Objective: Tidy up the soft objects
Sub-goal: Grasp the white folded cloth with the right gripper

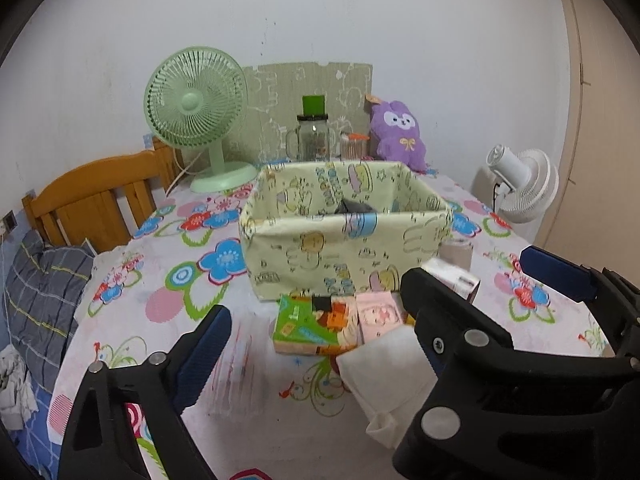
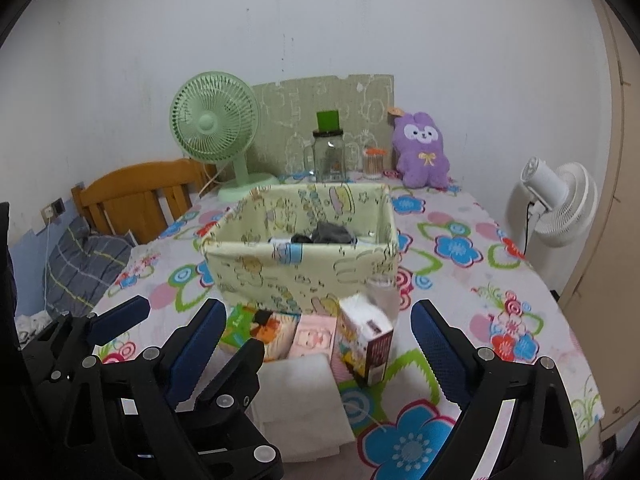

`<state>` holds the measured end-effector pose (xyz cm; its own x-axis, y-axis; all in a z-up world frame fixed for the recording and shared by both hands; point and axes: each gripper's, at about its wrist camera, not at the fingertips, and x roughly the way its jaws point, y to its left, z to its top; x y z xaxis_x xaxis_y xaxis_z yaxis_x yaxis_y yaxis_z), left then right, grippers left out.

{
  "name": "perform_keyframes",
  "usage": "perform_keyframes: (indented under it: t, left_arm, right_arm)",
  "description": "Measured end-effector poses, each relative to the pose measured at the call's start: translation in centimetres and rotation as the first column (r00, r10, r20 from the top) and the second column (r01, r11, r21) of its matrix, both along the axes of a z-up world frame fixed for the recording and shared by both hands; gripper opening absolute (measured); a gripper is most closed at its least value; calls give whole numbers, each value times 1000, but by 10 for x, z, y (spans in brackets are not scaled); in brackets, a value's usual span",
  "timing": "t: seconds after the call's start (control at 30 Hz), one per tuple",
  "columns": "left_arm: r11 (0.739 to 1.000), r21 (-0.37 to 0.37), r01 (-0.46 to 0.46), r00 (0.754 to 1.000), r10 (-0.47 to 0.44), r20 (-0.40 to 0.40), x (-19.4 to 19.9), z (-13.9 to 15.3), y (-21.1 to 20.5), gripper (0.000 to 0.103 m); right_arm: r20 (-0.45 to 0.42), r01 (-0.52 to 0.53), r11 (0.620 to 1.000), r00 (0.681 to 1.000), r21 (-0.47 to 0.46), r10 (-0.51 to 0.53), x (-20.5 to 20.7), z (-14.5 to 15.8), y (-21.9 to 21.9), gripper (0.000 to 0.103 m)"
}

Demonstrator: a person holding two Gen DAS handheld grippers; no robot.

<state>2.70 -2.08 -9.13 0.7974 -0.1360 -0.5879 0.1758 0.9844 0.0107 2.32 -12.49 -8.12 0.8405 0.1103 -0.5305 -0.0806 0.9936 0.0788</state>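
Left fingers (image 1: 204,344): apart, nothing clamped between the pads. Right fingers (image 2: 434,340): also apart, nothing clamped. The two pairs overlap; in the right wrist view my right-hand pair's left finger sits between the two left-hand fingers.

Folded white cloth (image 2: 300,400): flat on the worktop, low between my right fingers, and against the right side of my left pair. Whether any pad touches it I cannot tell.

Just ahead of the fingertips, in a row:
- green-and-orange tissue pack (image 1: 308,328), to the left
- pink tissue pack (image 1: 378,316), touching it on the right
- small carton (image 2: 366,340), tilted, right of the pink pack

Straight beyond the row: yellow fabric bin (image 1: 332,264), open top, near wall just beside the packs. Dark items (image 2: 324,234) lie inside it; too little shows to identify them.

The worktop wears a floral cloth (image 1: 160,280).

Far edge, past the bin, against the wall: green fan (image 1: 196,108) ahead-left, glass jar (image 1: 312,138) centre, purple plush (image 1: 396,132) ahead-right.

Off the worktop: white fan (image 1: 520,180) far right; wooden headboard (image 1: 96,200) and grey checked pillow (image 1: 44,292) far left.
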Motion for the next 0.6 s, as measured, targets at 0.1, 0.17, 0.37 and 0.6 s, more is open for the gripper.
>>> perform_keyframes:
  t: [0.1,0.17,0.37,0.6]
  left_arm:
    - [1000,6,2,1000,-2,-21,1,-8,1,92]
    - [1000,13,-1,1000,1,-31,0,-13,1,92]
    - [1000,14,-4,997,5,-80,-1,-33,4,91]
    - [1000,22,-15,991,18,-131,3,-54,9,85]
  right_arm:
    - [-15,3,1000,1000,6,-3,0,-9,1,95]
    - [-28,3,1000,1000,10,-3,0,-15,2,95]
    - [-69,-2,1000,998,9,3,1,-34,4,95]
    - [-132,-11,1000,991,19,14,6,-60,8,95]
